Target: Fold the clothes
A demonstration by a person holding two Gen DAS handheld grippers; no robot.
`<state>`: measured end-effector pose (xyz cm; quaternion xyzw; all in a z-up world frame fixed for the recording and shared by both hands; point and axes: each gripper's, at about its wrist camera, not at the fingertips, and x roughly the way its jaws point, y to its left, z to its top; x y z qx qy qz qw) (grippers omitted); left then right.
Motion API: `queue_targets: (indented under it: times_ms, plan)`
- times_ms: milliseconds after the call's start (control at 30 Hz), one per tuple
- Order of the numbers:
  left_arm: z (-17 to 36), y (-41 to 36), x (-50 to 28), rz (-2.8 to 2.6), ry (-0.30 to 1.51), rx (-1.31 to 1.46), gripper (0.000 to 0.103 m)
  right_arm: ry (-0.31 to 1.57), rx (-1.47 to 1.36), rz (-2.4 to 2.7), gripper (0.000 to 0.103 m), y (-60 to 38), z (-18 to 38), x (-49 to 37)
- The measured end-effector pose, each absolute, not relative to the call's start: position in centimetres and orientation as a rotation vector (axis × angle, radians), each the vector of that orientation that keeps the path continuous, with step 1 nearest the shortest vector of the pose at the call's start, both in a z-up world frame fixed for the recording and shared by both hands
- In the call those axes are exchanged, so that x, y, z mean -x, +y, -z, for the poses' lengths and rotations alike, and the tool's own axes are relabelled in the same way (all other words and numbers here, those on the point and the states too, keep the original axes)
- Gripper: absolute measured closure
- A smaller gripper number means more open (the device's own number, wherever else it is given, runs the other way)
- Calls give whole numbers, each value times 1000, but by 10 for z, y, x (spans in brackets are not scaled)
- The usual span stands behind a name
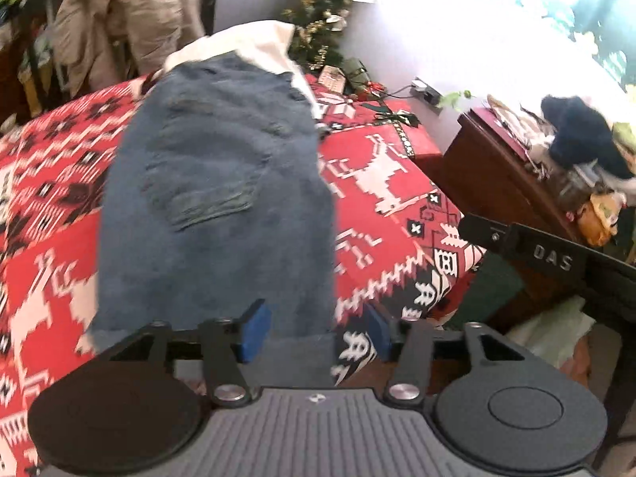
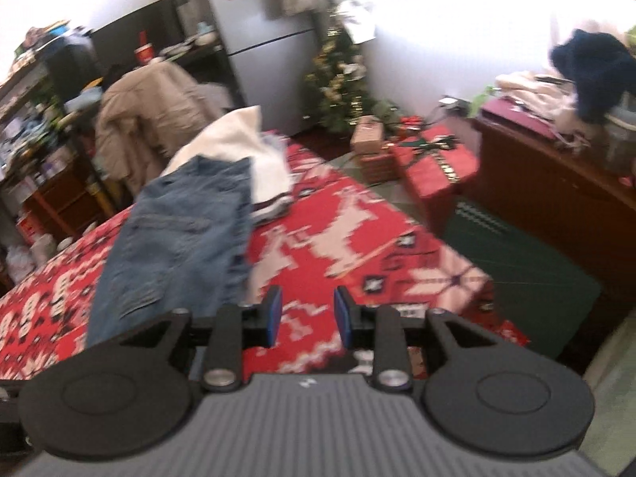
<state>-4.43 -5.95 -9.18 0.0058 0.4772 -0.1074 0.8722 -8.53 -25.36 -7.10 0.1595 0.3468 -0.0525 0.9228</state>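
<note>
Blue jeans [image 1: 214, 198] lie lengthwise on the red patterned blanket [image 1: 381, 183], waist toward a white garment [image 1: 254, 45] at the blanket's far end. We judge the denim heavy, limp and non-slip, best taken at hem or waistband. Our left gripper [image 1: 314, 332] stands spread over the near hem; our right gripper [image 2: 306, 318] stands spread over bare blanket beside the jeans. Only the right view shows the refrigerator [image 2: 262, 39].

Place: a lived-in home, a room crowded with belongings.
Kitchen signs: a tall grey fridge [image 2: 262, 43] stood by cluttered shelves [image 2: 28, 127].
Season: a small decorated Christmas tree [image 2: 338, 83] and a wrapped red gift box [image 2: 433, 167] sat near it.
Furnishing: a red patterned blanket [image 1: 381, 175] covered the surface; a wooden cabinet [image 2: 556, 183] stood nearby.
</note>
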Motion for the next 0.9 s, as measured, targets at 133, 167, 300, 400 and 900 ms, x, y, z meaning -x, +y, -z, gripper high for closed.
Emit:
queue_targets:
  times_ms: [133, 167, 300, 400, 900]
  plan:
    - [100, -92, 29, 201, 1004, -102, 43, 718, -379, 135, 72, -275, 77, 86]
    - [102, -100, 25, 195, 1005, -124, 44, 720, -386, 140, 72, -278, 79, 86]
    - [112, -123, 12, 147, 1025, -249, 49, 723, -392, 140, 72, -278, 85, 86]
    - [119, -131, 9, 93, 1002, -359, 60, 721, -386, 133, 72, -275, 85, 84]
    - [51, -6, 8, -106, 952, -11, 94, 708, -391, 80, 72, -258, 75, 83]
